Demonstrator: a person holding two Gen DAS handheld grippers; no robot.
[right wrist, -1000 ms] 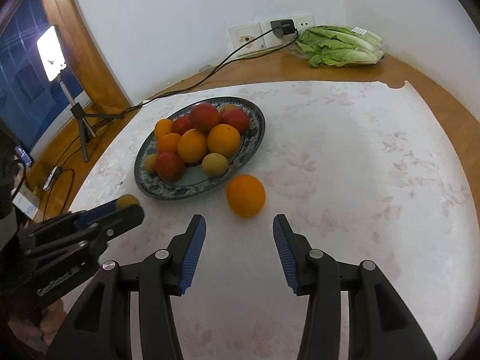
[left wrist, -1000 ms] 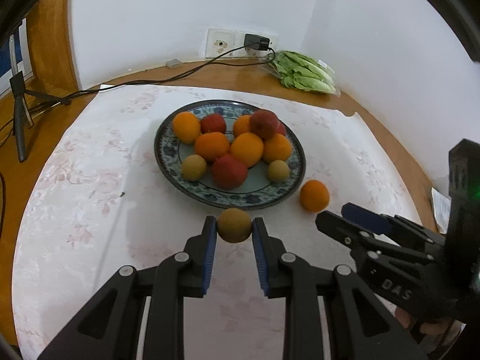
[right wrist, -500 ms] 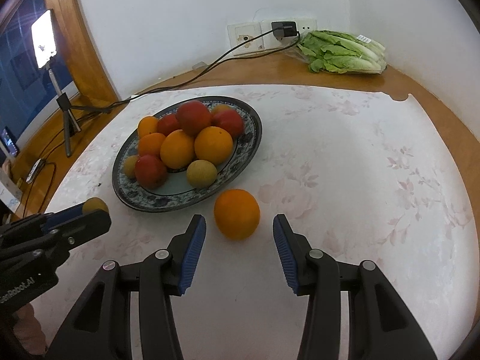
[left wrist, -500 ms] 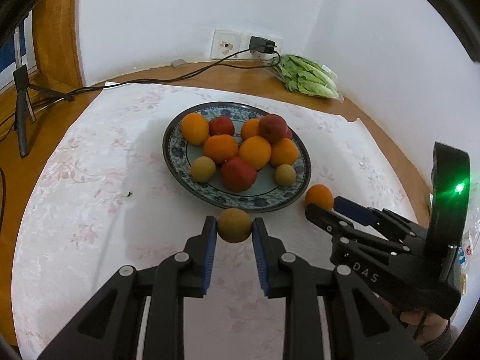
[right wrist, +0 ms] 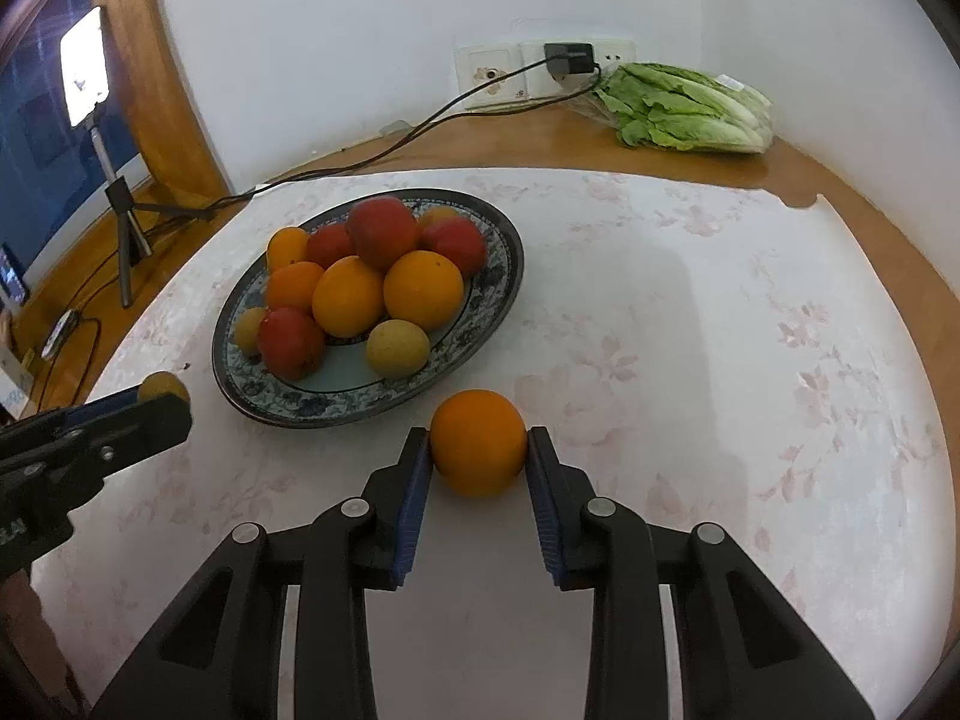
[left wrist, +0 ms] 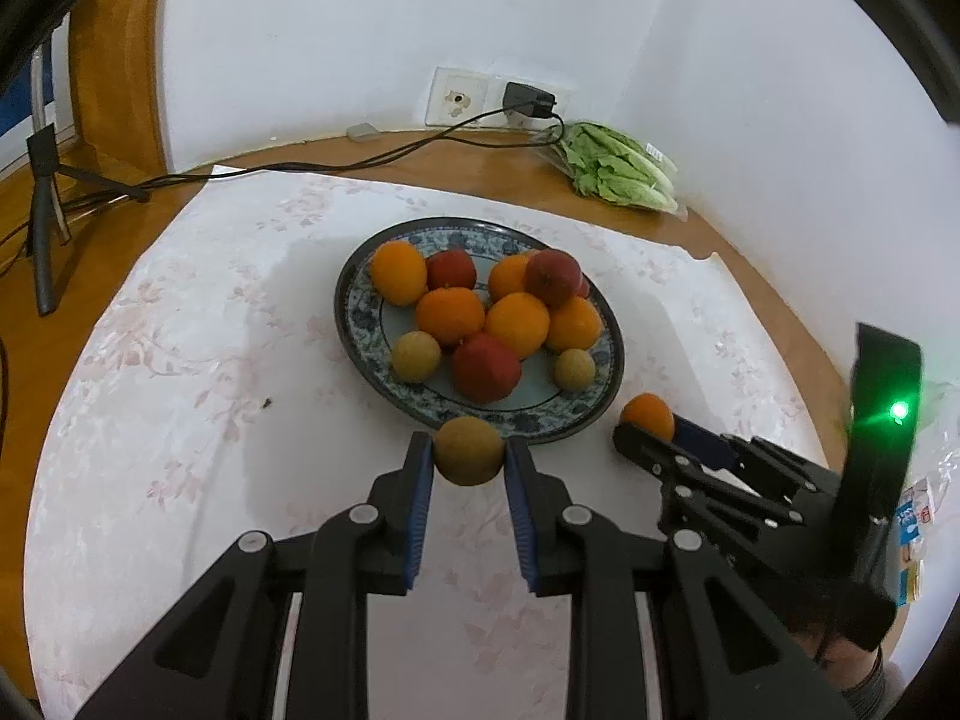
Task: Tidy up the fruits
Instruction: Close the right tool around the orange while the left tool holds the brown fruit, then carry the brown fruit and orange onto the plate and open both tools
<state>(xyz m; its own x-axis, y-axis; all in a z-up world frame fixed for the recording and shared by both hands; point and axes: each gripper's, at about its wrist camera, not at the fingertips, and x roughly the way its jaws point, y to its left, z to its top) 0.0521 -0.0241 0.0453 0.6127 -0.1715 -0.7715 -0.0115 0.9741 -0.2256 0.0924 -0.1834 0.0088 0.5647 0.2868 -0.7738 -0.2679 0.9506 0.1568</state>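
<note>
Blue-patterned plate at the middle of a pale floral tablecloth, used below as the landmark.

On the plate: a heap of oranges, red fruits and 2 small yellow-brown fruits, with bare glaze at the near side.

Left gripper: just off the near rim of the plate, blue pads pinching a small brown-green fruit from both sides. Fruit at the very tips of the fingers, overlapping the plate's near rim in the left wrist view; whether touching the cloth, not discernible. Same gripper at the left edge of the right wrist view, with the fruit peeking past its tip, left of the plate.

Right gripper: near the plate's near-right rim, jaws closing on a loose orange lying on the cloth just outside the plate. Both pads against the orange's sides, the orange between the fingertips. In the left wrist view, the orange visible just beyond the right gripper's tip, right of the plate.

Behind the plate: bare wooden tabletop, a wall socket with a black plug and cable, and a bagged lettuce in the far-right corner. Far left of the plate: a small tripod.
</note>
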